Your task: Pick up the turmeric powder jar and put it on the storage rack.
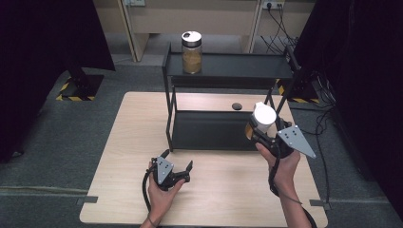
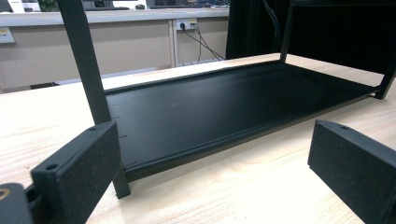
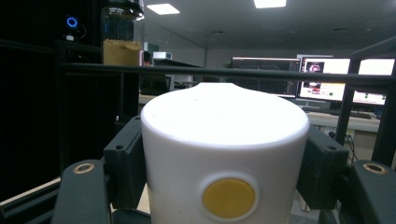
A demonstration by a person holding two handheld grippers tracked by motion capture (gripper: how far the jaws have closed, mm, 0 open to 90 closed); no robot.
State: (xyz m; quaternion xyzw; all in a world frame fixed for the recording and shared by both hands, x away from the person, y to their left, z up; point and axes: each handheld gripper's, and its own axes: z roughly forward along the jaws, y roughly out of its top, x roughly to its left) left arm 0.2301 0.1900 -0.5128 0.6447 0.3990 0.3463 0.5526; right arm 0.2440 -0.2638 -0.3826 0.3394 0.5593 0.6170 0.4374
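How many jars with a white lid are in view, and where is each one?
2: one jar stands on the rack's top shelf, at its left end; the other jar is held in the right gripper.

In the right gripper view the white jar point(image 3: 224, 154) runs off the bottom edge, so its base is unseen, and its body hides the inner faces of the right tool point(image 3: 224, 163). The far jar point(image 3: 122, 35) loses its lid to the top edge. In the left gripper view the rack point(image 2: 224, 107) is cut by the top edge.
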